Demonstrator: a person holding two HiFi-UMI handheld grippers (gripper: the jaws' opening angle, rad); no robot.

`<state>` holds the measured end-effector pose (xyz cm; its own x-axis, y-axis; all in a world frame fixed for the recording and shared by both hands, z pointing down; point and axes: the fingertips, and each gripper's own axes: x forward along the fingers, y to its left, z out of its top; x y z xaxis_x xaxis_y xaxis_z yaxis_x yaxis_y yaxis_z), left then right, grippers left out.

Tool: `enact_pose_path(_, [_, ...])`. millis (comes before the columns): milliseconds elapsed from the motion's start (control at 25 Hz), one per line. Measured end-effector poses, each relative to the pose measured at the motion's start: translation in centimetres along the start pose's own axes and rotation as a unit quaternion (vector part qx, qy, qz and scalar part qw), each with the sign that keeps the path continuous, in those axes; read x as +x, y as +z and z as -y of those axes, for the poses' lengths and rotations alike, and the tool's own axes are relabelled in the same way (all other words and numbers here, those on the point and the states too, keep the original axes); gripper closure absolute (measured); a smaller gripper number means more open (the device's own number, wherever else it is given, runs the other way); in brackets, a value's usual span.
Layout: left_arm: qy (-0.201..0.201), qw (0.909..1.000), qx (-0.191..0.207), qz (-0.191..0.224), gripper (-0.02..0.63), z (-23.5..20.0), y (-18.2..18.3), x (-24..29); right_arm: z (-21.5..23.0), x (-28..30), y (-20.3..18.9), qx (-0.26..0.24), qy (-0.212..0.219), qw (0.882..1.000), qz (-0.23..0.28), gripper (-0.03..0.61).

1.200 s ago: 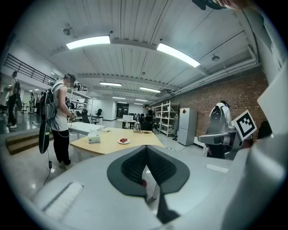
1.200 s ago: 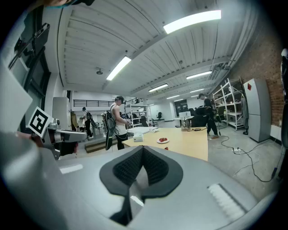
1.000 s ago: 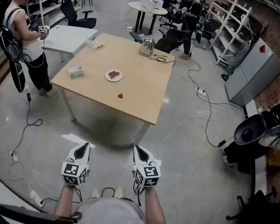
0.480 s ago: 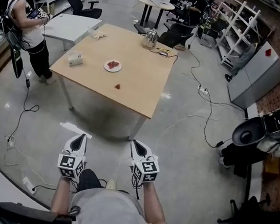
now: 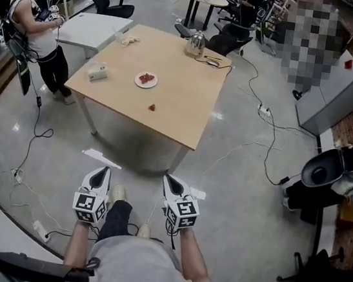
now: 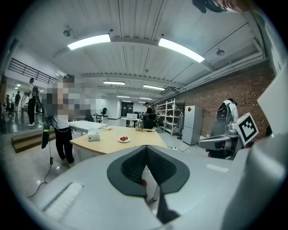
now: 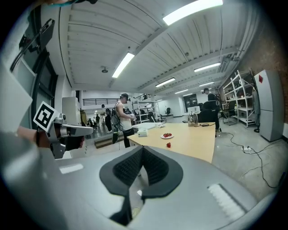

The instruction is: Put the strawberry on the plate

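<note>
Left claw [image 5: 102, 171] and right claw [image 5: 168, 179]: jaws pressed together on both, nothing between them. They are held side by side low over the grey floor [image 5: 234, 197], well apart from the counter [image 5: 182, 99]. Each carries one marker cube [image 5: 89, 206] printed with black-and-white square patterns, two cubes in all. Counter holds one loose strawberry [image 5: 152, 107] on bare wood toward the near edge. One white plate [image 5: 138, 81] sits further back with red fruit pieces on it, too small to count. One pale tissue box [image 5: 97, 71] sits toward the left edge and one metal kettle [image 5: 195, 43] at the far edge. Strawberry and plate are near each other, not touching. Grey cabinet [image 5: 332, 100] at right bears one red diamond label, print unreadable. One person [image 5: 39, 26] stands off the counter's left end, beside a white table [image 5: 94, 28].
</note>
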<state>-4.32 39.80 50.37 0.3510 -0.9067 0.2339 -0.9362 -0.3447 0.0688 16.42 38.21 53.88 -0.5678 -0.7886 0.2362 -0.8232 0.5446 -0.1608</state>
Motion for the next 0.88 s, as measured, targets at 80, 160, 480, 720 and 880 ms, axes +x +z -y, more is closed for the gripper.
enact_pose_path(80, [-0.004, 1.0, 0.0, -0.002, 0.594, -0.8, 0.1, 1.4, 0.6, 1.3, 0.1, 0.001, -0.004, 1.0, -0.002, 0.571])
enact_pose_path(160, [-0.01, 0.9999, 0.0, -0.005, 0.594, -1.8, 0.3, 3.1, 1.4, 2.7, 0.6, 0.001, -0.011, 1.0, -0.003, 0.572])
enact_pose_path(480, [-0.036, 0.9993, 0.007, -0.006, 0.594, -6.3, 3.1, 10.5, 3.6, 10.1, 3.5, -0.003, -0.034, 0.999, -0.007, 0.571])
enact_pose_path(720, [-0.052, 0.9986, 0.006, -0.007, 0.594, -10.8, 4.2, 14.4, 3.4, 15.4, 4.8, -0.001, -0.046, 0.999, -0.011, 0.571])
enact_pose_path(880, [-0.064, 0.9979, 0.003, -0.007, 0.594, -13.1, 4.7, 16.5, 3.6, 17.8, 5.7, -0.007, -0.058, 0.998, -0.011, 0.572])
